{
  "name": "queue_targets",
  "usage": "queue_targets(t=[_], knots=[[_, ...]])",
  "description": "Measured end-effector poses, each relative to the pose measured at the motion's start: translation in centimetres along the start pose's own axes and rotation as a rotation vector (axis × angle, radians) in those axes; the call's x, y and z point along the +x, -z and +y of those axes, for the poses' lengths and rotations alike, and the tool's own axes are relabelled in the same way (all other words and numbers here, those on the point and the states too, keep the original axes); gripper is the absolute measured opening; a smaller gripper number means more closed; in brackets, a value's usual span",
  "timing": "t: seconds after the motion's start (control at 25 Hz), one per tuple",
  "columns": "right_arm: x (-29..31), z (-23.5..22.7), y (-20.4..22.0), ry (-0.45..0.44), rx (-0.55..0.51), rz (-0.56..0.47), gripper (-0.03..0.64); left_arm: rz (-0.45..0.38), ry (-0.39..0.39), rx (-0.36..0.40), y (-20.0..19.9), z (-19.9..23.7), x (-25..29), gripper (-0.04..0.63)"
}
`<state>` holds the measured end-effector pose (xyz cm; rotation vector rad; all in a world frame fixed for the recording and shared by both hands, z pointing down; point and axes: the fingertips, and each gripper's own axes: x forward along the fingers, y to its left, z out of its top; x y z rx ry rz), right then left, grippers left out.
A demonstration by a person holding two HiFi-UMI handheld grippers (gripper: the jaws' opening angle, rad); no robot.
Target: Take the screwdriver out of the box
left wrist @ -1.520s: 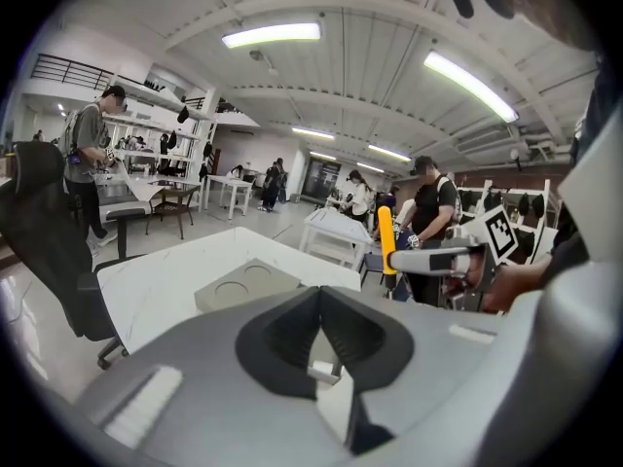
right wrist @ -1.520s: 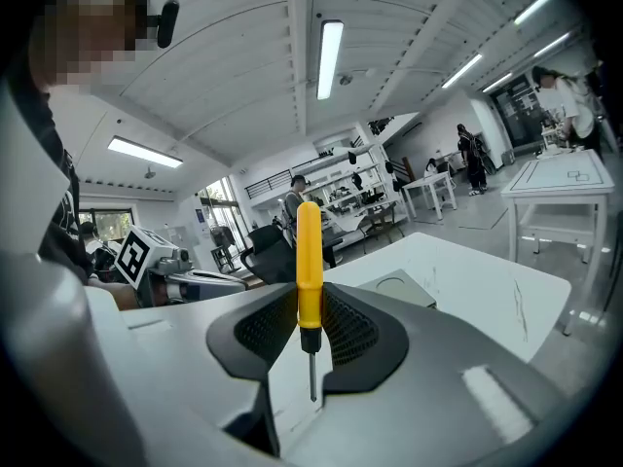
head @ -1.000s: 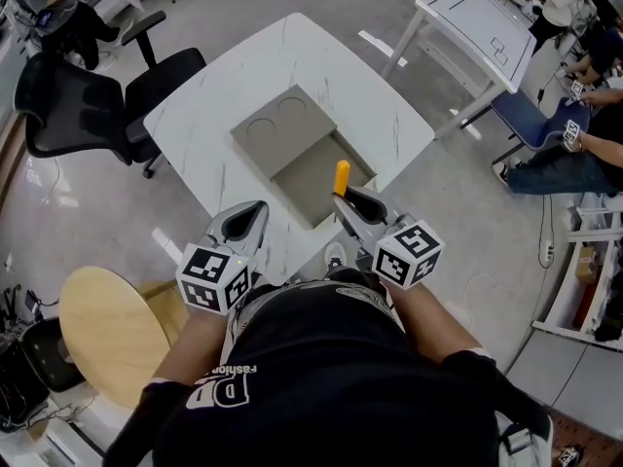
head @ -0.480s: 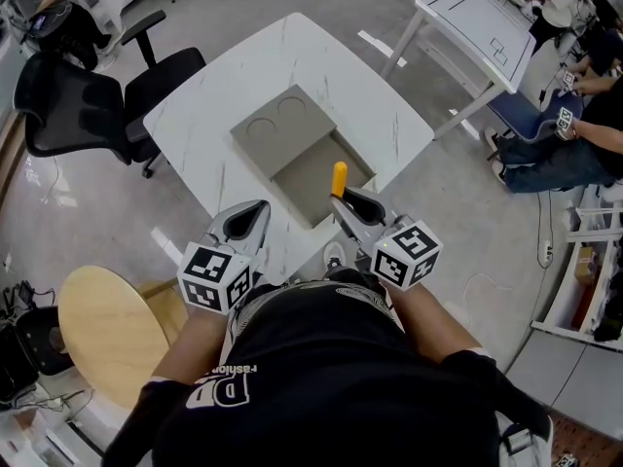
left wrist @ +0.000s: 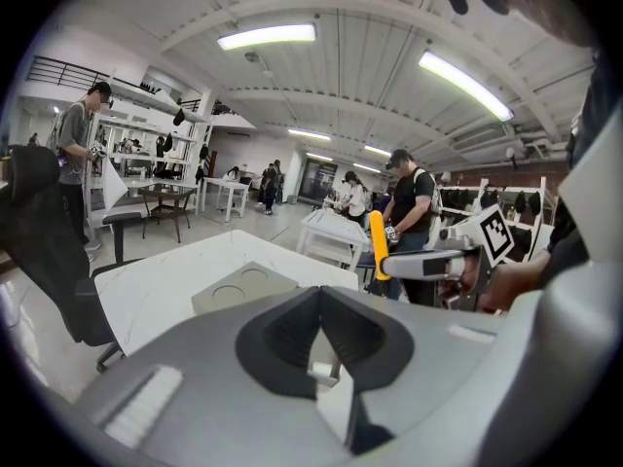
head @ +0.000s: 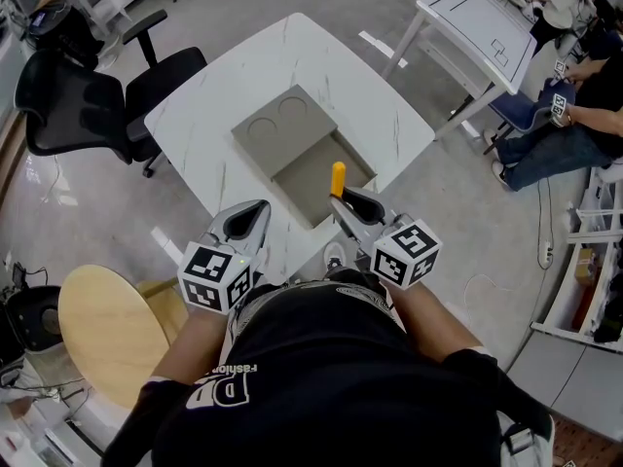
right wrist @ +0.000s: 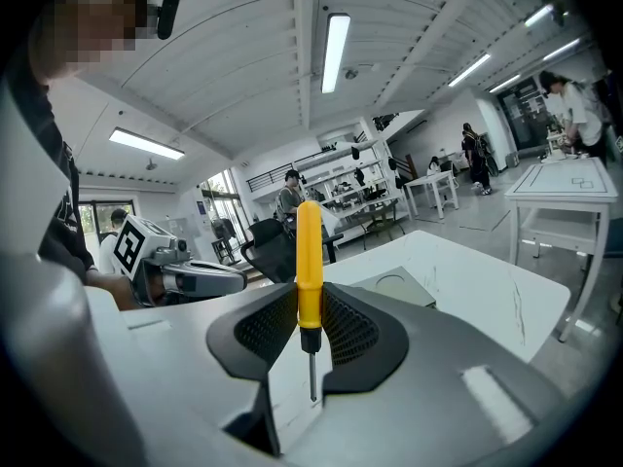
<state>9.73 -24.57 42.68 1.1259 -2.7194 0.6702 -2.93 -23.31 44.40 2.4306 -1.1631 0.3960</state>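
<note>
Looking down in the head view, we see a white marble table (head: pixel 224 86) on grey floor, with an open grey box (head: pixel 310 178) lying on it. Our right gripper (head: pixel 348 202) clamps the yellow screwdriver (head: pixel 339 175) upright, outside the box. The left gripper view shows our left gripper (left wrist: pixel 319 309) closed on nothing. The right gripper view shows ceiling strip lights (right wrist: pixel 336 47) over workbenches.

— Where's the grey flat open box (head: pixel 313 181)?
— On the white square marble-look worktop (head: pixel 292 56), near its front edge, with its lid (head: pixel 282 125) flat behind it to the left.
— And the yellow-handled screwdriver (head: pixel 339 176)?
— Upright between the right tool (head: pixel 343 200) jaws, over the box's right side. The left tool (head: pixel 255 210) is left of it, at the worktop's front edge.
</note>
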Motion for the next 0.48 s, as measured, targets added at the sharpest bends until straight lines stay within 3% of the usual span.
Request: queue_targets(t=[0.48], knots=[[-0.04,-0.45,-0.09,0.002,0.001,0.007,0.077,0.005,-0.008,0.000,-0.23,-0.02,0.31,0.058]])
